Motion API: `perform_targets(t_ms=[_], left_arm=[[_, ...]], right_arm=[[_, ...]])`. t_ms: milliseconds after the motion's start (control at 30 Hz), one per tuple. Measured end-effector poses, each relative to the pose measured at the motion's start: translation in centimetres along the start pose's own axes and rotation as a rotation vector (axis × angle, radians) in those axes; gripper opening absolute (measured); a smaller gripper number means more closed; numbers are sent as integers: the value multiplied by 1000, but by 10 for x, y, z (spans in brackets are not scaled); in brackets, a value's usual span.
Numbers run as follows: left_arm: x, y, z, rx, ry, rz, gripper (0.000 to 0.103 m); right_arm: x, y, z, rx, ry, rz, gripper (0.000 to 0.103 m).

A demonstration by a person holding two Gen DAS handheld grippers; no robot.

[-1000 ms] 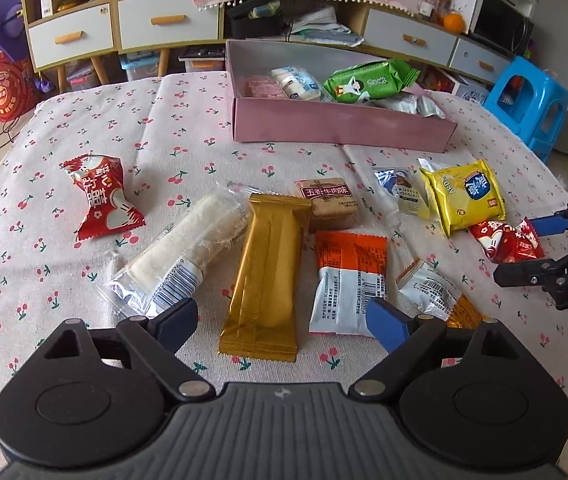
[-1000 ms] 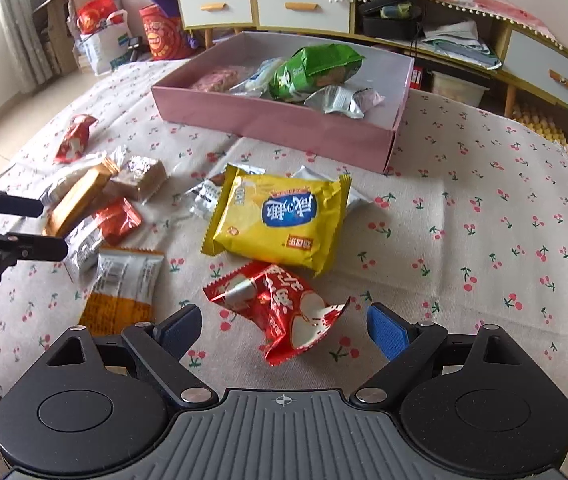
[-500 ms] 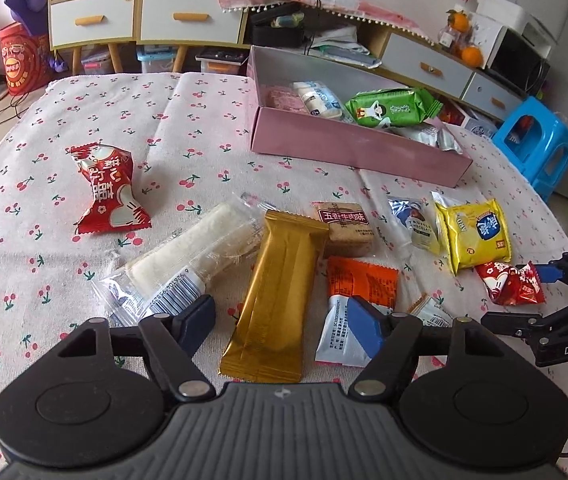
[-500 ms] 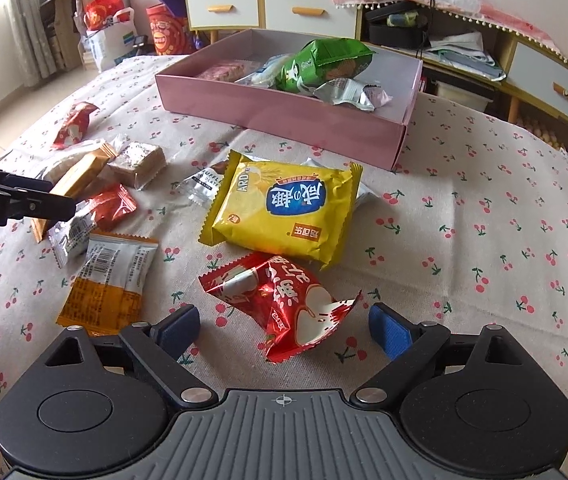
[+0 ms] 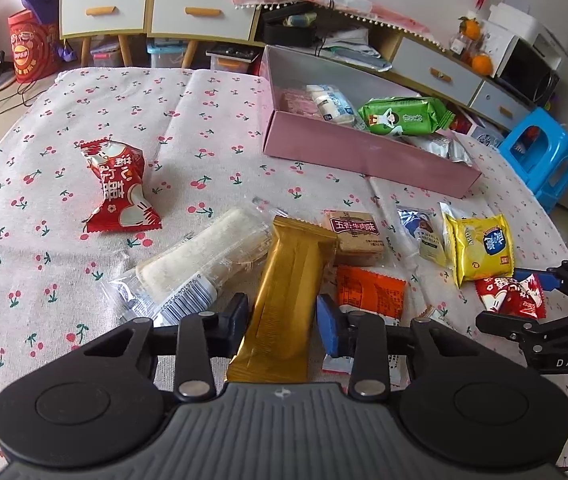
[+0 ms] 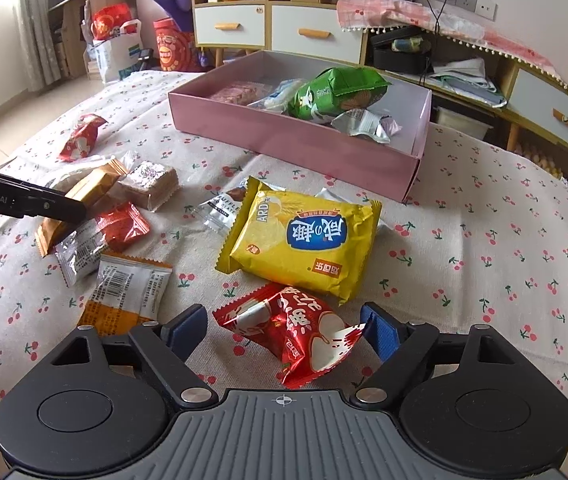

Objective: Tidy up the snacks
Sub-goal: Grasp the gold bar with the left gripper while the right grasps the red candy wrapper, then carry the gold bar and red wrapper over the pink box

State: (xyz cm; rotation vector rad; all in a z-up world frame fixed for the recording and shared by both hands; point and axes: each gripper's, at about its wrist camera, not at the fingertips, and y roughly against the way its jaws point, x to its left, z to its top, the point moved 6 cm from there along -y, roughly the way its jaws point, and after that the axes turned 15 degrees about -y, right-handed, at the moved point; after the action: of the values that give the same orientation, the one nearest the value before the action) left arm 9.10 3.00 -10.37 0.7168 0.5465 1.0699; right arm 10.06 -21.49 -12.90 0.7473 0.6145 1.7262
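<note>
Fingers, left wrist view: the left gripper (image 5: 283, 322) stands part-open, one finger on each long edge of the gold bar (image 5: 289, 292); whether the pads already touch the wrapper I cannot tell, but it looks a step short of a pinch.
Why astride: the bar lies lengthwise along the fingers, so closing across its narrow width should hold it best.
Neighbours: a white roll in clear wrap (image 5: 200, 264) lies just beside the bar on one side, an orange sachet (image 5: 367, 294) on the other, so the approach is tight.
Pink box (image 5: 367, 156): it sits at the far side of the counter (image 5: 124, 120), already holding a green packet (image 5: 403, 115) and others; judged to be where the loose snacks go.
Fingers, right wrist view: the right gripper (image 6: 284, 330) is wide open around the near red packet (image 6: 297, 334), whose crinkled corner meets the right-hand finger.
Why low: it lies flat on the cloth.
Yellow packet (image 6: 303, 242): just beyond the red one, touching it, so a careless close could drag it.
Another red packet (image 6: 82, 138): well apart on the far left.
</note>
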Motion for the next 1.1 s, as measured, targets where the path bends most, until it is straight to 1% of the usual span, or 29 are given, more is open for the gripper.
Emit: perform_targets(t_ms=[33,100,167,300,333,367,467,567,700,767,1100], left_arm=[[-1,0,1,2,-4,0,32],[-1,0,1,5,-9,-4,29],[-2,1,2,8,-9,-14,27],[-3,2,3,9,-8,-20,27],[-3,2,4,10,-6,-23,27],[-3,3,4,10,-4,-27,26],[-5,5,6,9,1,-37,26],[-8,7,9,5,0,-49,26],[-10,9,13,0,6,-63,26],[-11,10,14,-3,9,-68,26],[-12,14,21,-10,32,-78,26]], right_arm=[[1,0,1,0,0,4,74],[3,2,1,-5,5,4,71],[6,3,1,-9,21,2,66],[12,5,2,-13,36,11,63],[13,6,3,-15,36,15,53],[13,6,4,-10,35,17,41],[13,9,8,0,-8,55,37],[14,11,10,-1,-28,73,35],[16,15,13,1,-55,104,34],[18,18,14,-1,-62,126,33],[33,34,25,-35,-94,205,32]])
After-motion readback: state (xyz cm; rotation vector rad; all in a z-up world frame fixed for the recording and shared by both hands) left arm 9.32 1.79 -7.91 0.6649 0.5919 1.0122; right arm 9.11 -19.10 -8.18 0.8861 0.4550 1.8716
